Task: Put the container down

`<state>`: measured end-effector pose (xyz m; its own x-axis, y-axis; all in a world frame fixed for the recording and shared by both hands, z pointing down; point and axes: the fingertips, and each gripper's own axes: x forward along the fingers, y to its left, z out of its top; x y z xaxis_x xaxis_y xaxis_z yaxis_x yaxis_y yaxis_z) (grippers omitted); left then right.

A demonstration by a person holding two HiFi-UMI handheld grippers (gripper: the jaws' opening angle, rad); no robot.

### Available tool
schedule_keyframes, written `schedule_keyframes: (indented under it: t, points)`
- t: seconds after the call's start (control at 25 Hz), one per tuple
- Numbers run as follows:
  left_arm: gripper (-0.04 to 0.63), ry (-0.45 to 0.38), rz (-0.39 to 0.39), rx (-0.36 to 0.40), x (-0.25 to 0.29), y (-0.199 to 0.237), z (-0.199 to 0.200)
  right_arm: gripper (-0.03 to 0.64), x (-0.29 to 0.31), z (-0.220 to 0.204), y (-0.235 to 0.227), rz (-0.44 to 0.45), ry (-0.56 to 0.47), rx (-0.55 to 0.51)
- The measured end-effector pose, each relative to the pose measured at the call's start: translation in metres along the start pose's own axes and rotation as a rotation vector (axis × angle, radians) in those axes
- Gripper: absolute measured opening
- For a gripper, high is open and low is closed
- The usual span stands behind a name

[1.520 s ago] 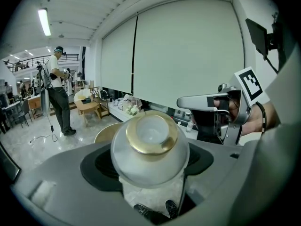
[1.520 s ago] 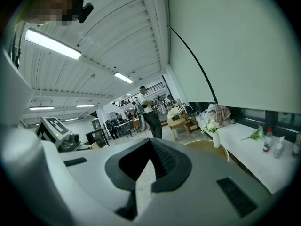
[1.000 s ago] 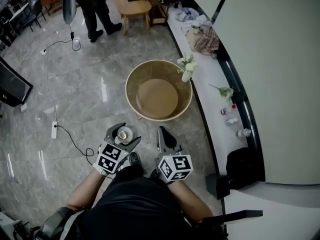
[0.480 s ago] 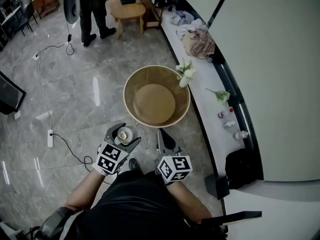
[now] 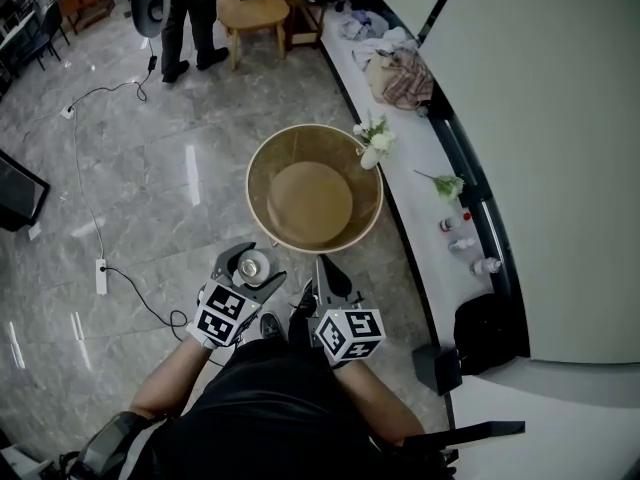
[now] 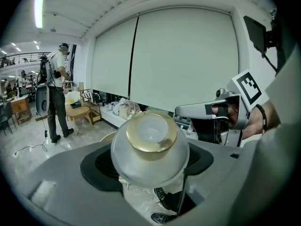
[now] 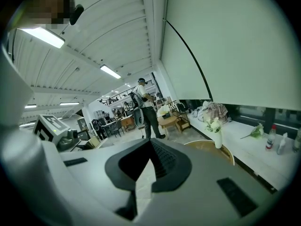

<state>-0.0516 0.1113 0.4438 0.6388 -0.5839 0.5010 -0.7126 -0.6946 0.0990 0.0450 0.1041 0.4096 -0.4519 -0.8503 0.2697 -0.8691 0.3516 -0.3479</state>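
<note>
Gold rim and a frosted, pale, rounded body: that is the container, and my left gripper has it clamped, a black pad pressing on each side, the fingers spread only as wide as the jar. It is held in the air above the floor, near my body, just short of the round tan table. My right gripper has its ribbed black pads drawn together at the tips with nothing between them; it sits just right of the left one, apart from the jar.

The table has a raised rim and a bare, flat middle, so there is open room there. A white vase of flowers stands at its far right edge, beside the long white ledge that runs along the right. To the left the grey polished stone floor lies open apart from a cable. A person stands far off by a small wooden table.
</note>
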Motion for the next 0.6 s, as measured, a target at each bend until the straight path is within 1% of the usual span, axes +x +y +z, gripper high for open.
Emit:
schedule_keyframes:
  t: [0.24, 0.4, 0.6]
  points:
    - [0.345, 0.012, 0.004, 0.011, 0.022, 0.008, 0.013, 0.008, 0.030, 0.016, -0.011, 0.035, -0.015, 0.008]
    - [0.345, 0.022, -0.004, 0.011, 0.046, 0.013, 0.023, 0.008, 0.053, 0.024, -0.028, 0.051, -0.001, 0.021]
    - [0.345, 0.031, 0.006, -0.004, 0.075, 0.028, 0.037, 0.008, 0.081, 0.040, -0.052, 0.064, 0.010, 0.022]
